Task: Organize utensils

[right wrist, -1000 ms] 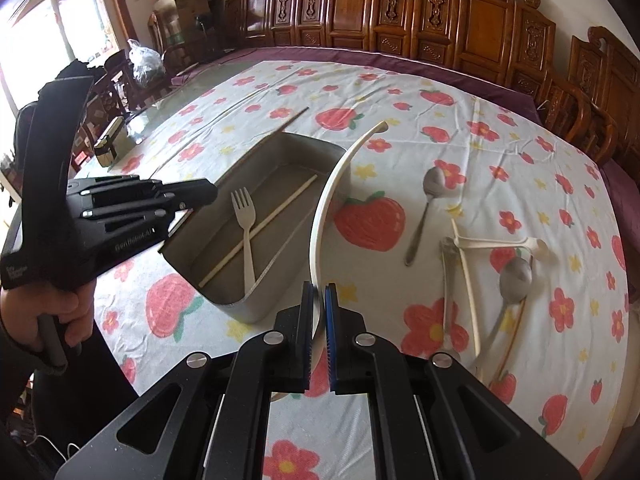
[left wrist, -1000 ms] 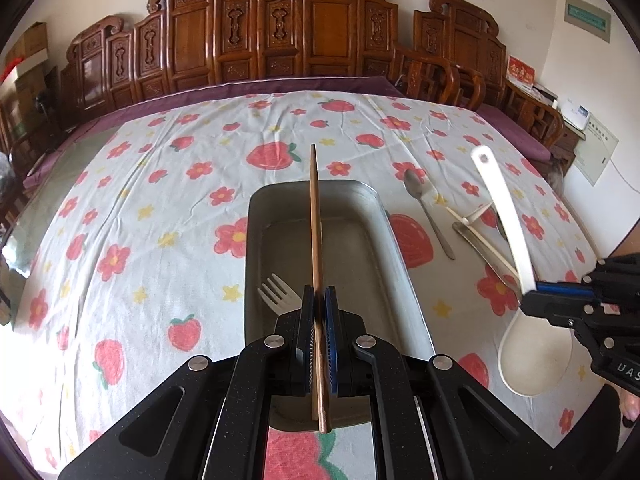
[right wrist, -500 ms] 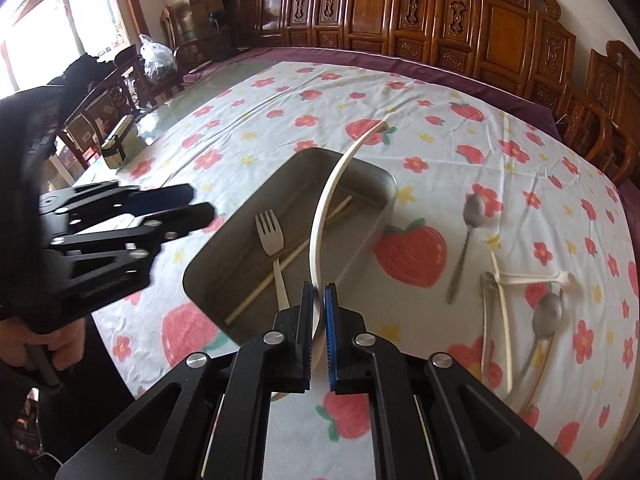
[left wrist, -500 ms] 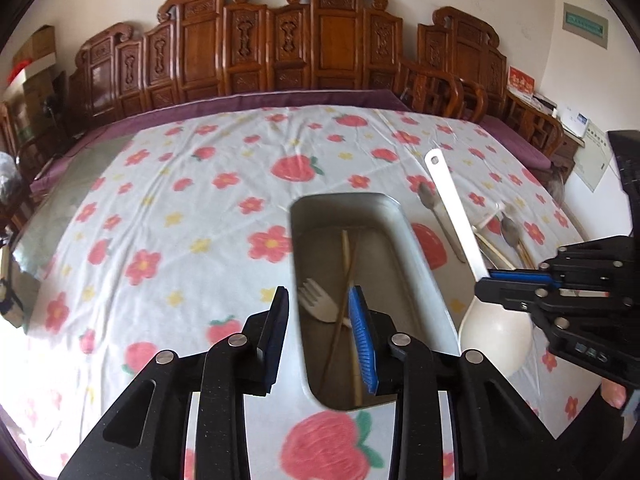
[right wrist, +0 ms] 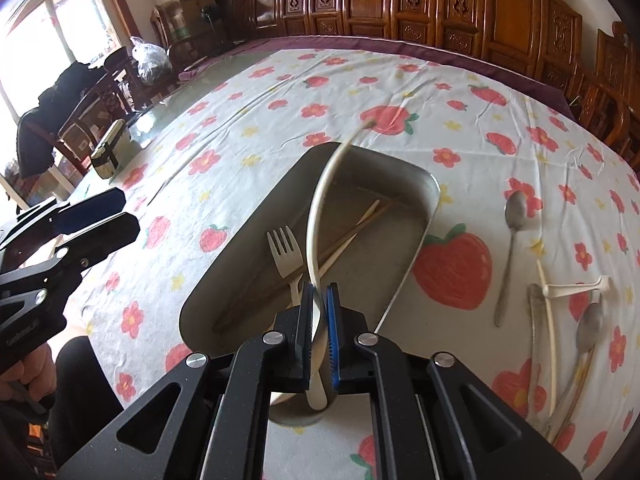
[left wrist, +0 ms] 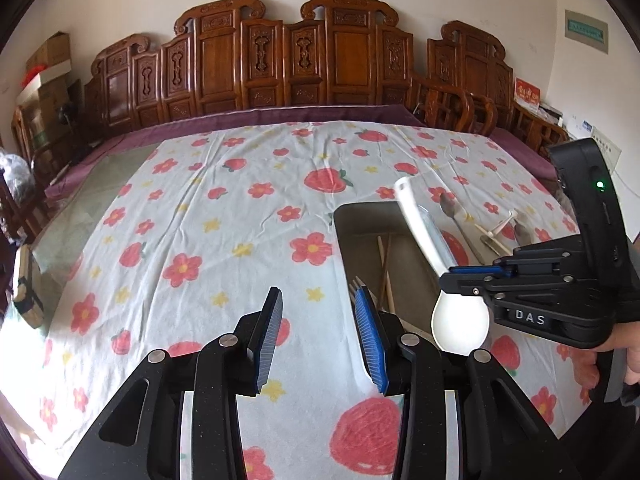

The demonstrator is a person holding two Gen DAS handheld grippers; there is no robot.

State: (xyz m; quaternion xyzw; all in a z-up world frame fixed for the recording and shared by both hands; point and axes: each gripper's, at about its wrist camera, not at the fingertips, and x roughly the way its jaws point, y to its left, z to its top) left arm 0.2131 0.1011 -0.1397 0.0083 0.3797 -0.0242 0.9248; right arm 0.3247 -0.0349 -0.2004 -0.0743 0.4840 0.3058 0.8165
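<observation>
- The white ladle [right wrist: 316, 236] is held in the right gripper [right wrist: 319, 320], over the near end of the metal tray [right wrist: 416, 240]; its long handle rises up and away above the tray, and its bowl [left wrist: 460, 322] hangs low just below the jaws
- The right jaws have just been opening a little, with the ladle's thin neck between them; the pads look close against it, so I judge it is gripped, but only lightly
- The ladle looks like light, stiff plastic with a smooth surface, so it may slip or swing; the neck near the bowl seems the good place to hold
- Inside the tray lie a pale fork [right wrist: 286, 260] and two chopsticks [right wrist: 352, 236], crossing each other
- The left gripper [left wrist: 318, 334] is to the left of the tray, over the flowered cloth [left wrist: 200, 220]; its jaws have just been opening and nothing is between them
- On the cloth to the right of the tray, a metal spoon [right wrist: 510, 248] and some other utensils [right wrist: 560, 340] are waiting
</observation>
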